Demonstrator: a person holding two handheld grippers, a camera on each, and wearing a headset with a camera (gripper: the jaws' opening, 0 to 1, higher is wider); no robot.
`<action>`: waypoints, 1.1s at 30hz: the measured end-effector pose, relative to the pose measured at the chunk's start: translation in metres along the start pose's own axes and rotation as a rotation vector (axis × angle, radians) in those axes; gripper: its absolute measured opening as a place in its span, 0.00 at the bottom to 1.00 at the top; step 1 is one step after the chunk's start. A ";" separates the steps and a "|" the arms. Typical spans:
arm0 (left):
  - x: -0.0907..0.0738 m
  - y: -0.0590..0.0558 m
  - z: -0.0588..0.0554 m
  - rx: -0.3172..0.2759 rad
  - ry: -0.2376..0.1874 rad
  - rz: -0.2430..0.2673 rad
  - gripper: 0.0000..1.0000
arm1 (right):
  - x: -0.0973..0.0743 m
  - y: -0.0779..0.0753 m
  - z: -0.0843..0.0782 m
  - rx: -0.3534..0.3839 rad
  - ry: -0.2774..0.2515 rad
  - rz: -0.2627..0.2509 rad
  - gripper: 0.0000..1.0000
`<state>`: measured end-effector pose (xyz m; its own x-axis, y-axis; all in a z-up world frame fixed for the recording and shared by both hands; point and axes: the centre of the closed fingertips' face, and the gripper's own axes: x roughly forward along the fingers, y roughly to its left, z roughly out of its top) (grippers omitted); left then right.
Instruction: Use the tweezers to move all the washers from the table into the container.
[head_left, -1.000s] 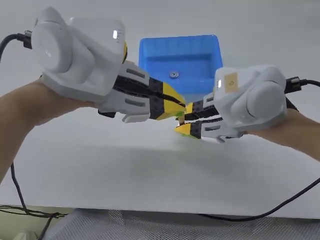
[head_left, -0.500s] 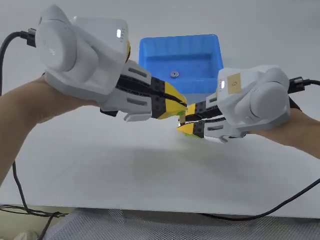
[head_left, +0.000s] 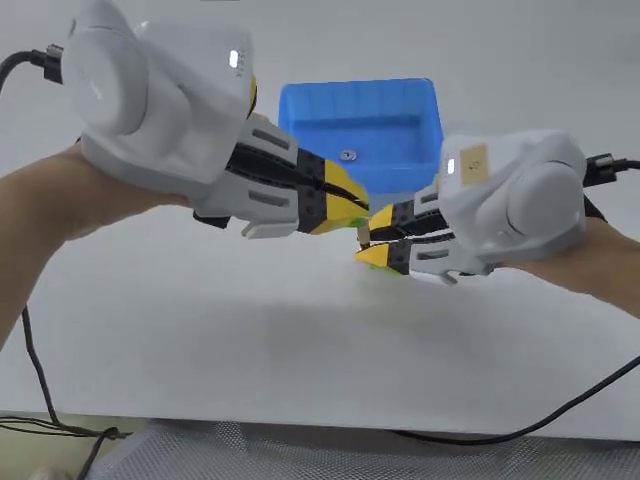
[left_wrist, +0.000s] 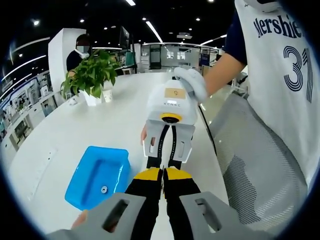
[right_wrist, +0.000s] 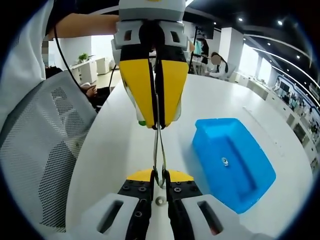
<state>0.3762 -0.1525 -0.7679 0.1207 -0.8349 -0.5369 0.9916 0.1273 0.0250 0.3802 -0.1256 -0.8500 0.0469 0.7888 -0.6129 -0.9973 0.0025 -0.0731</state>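
Note:
My left gripper (head_left: 356, 210) and right gripper (head_left: 368, 250) meet tip to tip above the white table (head_left: 250, 330). In the right gripper view thin metal tweezers (right_wrist: 158, 150) run from my right gripper's (right_wrist: 160, 178) shut yellow tips up into the left gripper's (right_wrist: 156, 122) shut yellow tips. Both grip the tweezers. One washer (right_wrist: 160, 201) lies on the table beneath my right gripper. Behind the grippers stands the blue container (head_left: 395, 105) with one washer (head_left: 347, 155) inside it; the same container (left_wrist: 90, 172) and washer (left_wrist: 104, 189) appear in the left gripper view.
A mesh chair (right_wrist: 45, 150) stands at the table's near edge, and cables (head_left: 520, 425) hang over it. A potted plant (left_wrist: 92, 77) sits far back on the table. People stand in the room beyond.
The left gripper has risen slightly and the camera has shifted a little. Both grippers stay tip to tip, shut as before.

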 end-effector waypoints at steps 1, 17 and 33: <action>-0.001 0.000 0.002 0.002 -0.002 0.000 0.05 | -0.001 -0.001 0.002 -0.001 -0.003 -0.002 0.10; -0.024 0.015 0.035 0.097 -0.035 0.045 0.05 | -0.019 -0.023 0.037 -0.052 -0.041 -0.061 0.10; -0.042 0.047 0.047 0.168 -0.023 0.086 0.05 | -0.020 -0.057 0.062 -0.107 -0.054 -0.107 0.10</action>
<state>0.4199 -0.1366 -0.7044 0.2049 -0.8373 -0.5069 0.9712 0.1097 0.2114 0.4330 -0.1035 -0.7844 0.1466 0.8196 -0.5538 -0.9750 0.0250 -0.2210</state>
